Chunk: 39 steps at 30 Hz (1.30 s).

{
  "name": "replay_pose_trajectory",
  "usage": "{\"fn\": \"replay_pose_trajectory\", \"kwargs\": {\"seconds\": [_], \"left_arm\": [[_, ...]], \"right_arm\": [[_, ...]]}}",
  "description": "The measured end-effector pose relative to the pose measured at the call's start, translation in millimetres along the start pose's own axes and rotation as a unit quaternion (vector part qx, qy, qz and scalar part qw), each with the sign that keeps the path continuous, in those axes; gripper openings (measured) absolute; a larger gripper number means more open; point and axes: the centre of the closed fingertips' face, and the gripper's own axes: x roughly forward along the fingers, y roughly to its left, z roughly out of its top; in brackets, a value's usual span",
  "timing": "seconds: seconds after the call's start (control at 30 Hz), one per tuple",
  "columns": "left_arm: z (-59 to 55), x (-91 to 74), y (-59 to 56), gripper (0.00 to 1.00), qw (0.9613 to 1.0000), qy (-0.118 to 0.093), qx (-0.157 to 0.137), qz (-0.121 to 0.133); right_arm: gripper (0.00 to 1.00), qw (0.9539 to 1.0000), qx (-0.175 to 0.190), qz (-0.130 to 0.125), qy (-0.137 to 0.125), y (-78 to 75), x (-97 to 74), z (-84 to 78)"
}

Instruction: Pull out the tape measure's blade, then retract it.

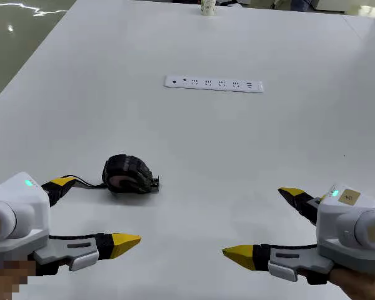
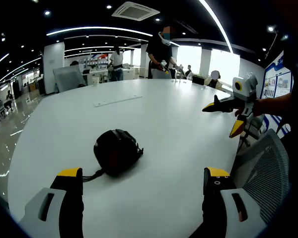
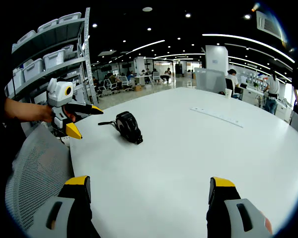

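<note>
Tape measure (image 1: 128, 174), black rubber-cased, untouched on white table (image 1: 237, 144); left gripper (image 1: 99, 210), right gripper (image 1: 257, 222) spread empty, presumably poised to grasp.

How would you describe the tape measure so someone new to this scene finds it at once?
On the big white table, look at the near left part, just ahead of the left gripper. The tape measure is a small, rounded case with a thin strap trailing from it. It is black, unlike the long, flat, white power strip farther back.
</note>
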Motion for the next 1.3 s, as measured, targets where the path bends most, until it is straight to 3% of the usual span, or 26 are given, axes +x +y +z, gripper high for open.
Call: {"fn": "replay_pose_trajectory", "kwargs": {"seconds": [1.3], "left_arm": [[3.8,7.6,6.6,0.99,0.9994,0.015,0.026,-0.016]], "right_arm": [[0.99,0.9999,-0.013,0.009,0.007,-4.1,4.8,0.6]]}}
